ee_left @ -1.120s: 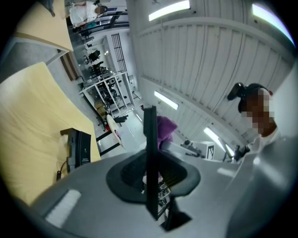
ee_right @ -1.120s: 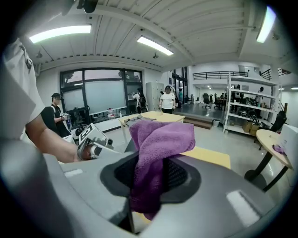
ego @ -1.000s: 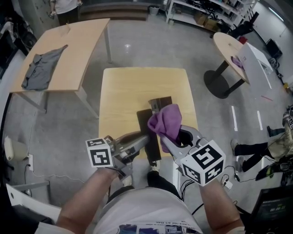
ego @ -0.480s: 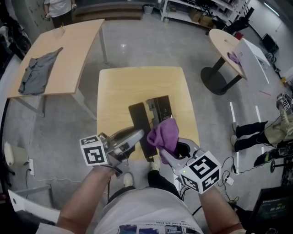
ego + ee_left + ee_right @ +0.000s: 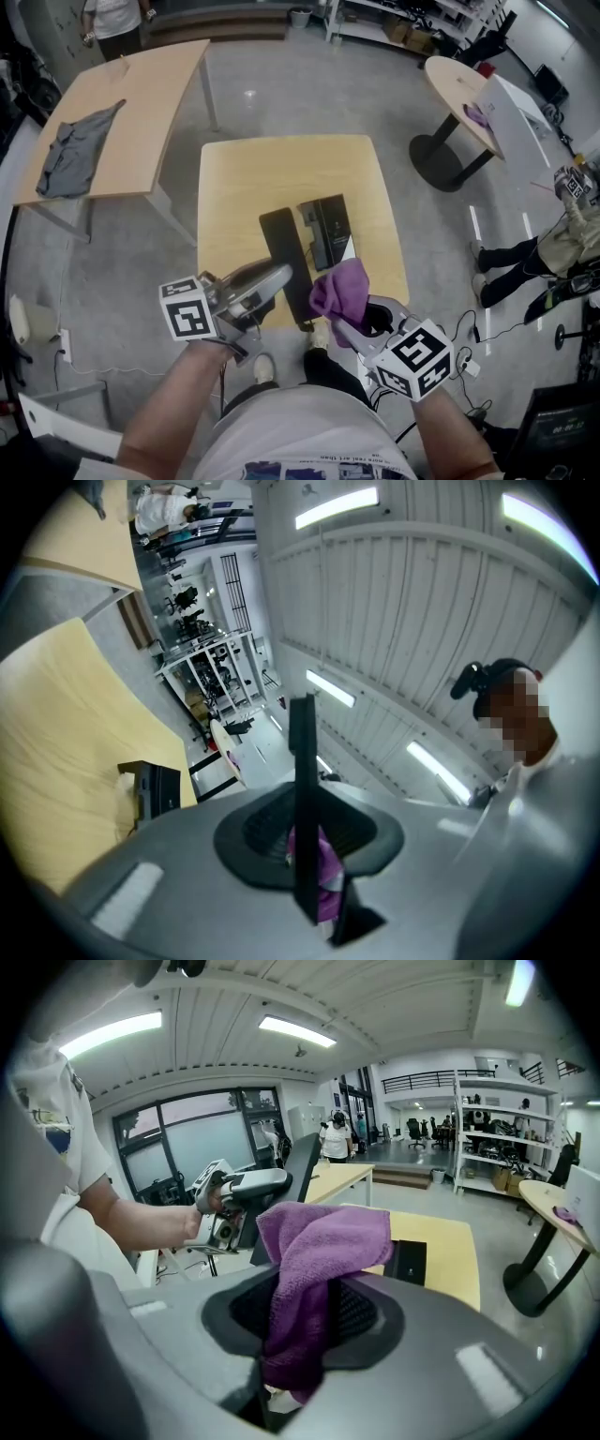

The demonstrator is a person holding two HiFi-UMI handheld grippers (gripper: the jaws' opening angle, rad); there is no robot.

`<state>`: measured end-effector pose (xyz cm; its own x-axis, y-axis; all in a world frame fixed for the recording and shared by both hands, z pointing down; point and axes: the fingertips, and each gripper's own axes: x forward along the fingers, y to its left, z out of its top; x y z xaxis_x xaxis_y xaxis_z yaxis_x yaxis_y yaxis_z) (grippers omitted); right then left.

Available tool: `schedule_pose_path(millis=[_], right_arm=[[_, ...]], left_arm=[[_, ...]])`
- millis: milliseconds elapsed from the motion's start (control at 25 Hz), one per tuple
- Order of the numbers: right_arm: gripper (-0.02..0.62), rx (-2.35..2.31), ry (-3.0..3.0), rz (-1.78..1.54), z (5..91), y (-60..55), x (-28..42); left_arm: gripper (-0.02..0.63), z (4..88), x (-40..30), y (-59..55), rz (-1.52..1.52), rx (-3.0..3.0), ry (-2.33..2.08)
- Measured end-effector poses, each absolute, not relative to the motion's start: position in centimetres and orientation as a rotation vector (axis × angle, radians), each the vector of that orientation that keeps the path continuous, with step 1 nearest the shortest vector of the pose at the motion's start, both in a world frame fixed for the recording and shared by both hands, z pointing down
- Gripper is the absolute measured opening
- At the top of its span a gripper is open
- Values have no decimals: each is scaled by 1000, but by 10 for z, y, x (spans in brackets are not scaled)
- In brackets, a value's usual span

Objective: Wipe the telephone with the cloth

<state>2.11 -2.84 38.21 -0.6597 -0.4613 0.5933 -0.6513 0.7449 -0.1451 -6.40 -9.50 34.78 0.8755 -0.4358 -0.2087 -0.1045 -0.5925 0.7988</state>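
The black telephone base [image 5: 326,230] lies on the yellow table [image 5: 281,173], and it also shows in the left gripper view [image 5: 155,789]. My left gripper [image 5: 281,278] is shut on the long flat black handset [image 5: 279,248], lifted beside the base. That handset stands edge-on between the jaws [image 5: 302,761]. My right gripper [image 5: 349,314] is shut on the bunched purple cloth [image 5: 340,286], near the table's front edge, just right of the handset. The cloth [image 5: 319,1251] hangs over the right jaws and hides the fingertips. It touches neither part of the phone.
A second wooden table with a grey garment [image 5: 80,141] stands at the upper left. A round table [image 5: 464,94] on a black foot is at the upper right. Someone's legs [image 5: 525,258] reach in from the right. Cables lie on the floor by my feet.
My right gripper has drawn the purple cloth back toward me and down, off the telephone base, which now shows uncovered. The left gripper has kept its hold on the handset.
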Motion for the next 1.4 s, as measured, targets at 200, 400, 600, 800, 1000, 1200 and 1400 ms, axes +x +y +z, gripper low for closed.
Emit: schedule_pose_path(millis=[200, 400, 600, 800, 1000, 1200, 1400], right_arm=[[114, 904, -2437, 415, 362, -54, 35], [114, 938, -2487, 350, 338, -95, 34], [114, 888, -2548, 298, 325, -119, 18], [114, 799, -2585, 275, 327, -119, 6], [114, 734, -2587, 291, 338, -110, 2], [114, 695, -2579, 305, 346, -100, 5], [114, 673, -2569, 309, 356, -88, 4]], left_arm=[[86, 342, -58, -88, -489, 2186, -355], [86, 338, -41, -73, -457, 2197, -293], [86, 336, -25, -54, -437, 2201, -223], [86, 337, -21, -52, -433, 2192, -217], [86, 335, -23, -59, -443, 2187, -236], [86, 332, -22, -66, -450, 2190, -246], [86, 330, -24, -70, -454, 2202, -246]])
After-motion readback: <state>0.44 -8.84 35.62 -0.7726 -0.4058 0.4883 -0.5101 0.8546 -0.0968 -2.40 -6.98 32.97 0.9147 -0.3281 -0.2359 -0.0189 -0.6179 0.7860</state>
